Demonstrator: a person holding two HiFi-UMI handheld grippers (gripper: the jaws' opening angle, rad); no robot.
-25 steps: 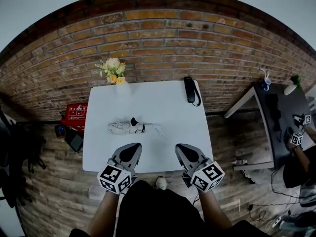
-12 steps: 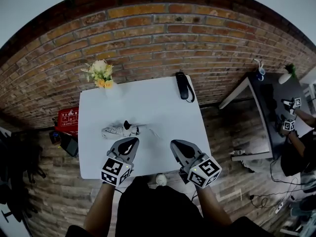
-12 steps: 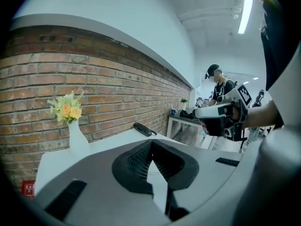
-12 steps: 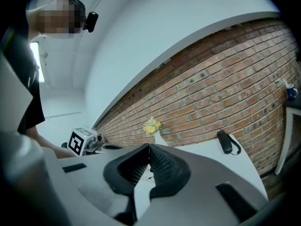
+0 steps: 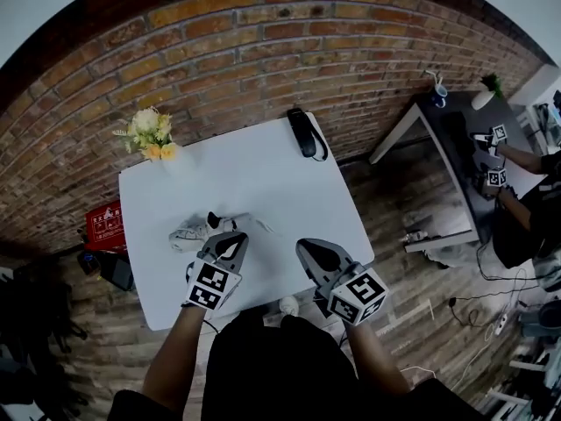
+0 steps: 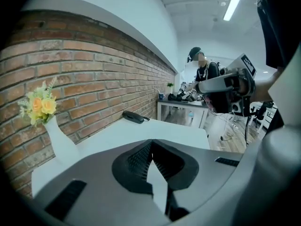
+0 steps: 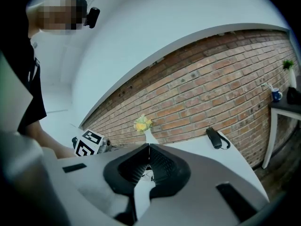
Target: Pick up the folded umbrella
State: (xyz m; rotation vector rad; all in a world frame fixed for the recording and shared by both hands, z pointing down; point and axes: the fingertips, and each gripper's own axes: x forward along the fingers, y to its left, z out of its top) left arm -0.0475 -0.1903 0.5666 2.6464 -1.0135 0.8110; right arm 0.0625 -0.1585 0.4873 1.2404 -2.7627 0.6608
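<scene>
The folded umbrella (image 5: 195, 233), a pale patterned bundle with a black handle (image 5: 213, 220), lies on the left half of the white table (image 5: 263, 182). My left gripper (image 5: 235, 239) is shut and empty, its tip over the umbrella's right end; whether it touches is unclear. In the left gripper view its jaws (image 6: 151, 141) meet in a closed point above bare tabletop. My right gripper (image 5: 303, 246) hovers over the table's near right part, shut and holding nothing, and is closed as well in its own view (image 7: 149, 146). The umbrella is hidden in both gripper views.
A white vase of yellow flowers (image 5: 149, 137) stands at the table's back left corner. A black oblong object with a strap loop (image 5: 303, 133) lies at the back edge by the brick wall. A red box (image 5: 103, 223) sits on the floor left. Another person works at a dark desk (image 5: 456, 139).
My left gripper has come forward and down until its tip reaches the umbrella's right end. The right gripper has barely shifted. The head view has swung, so the table sits further left.
</scene>
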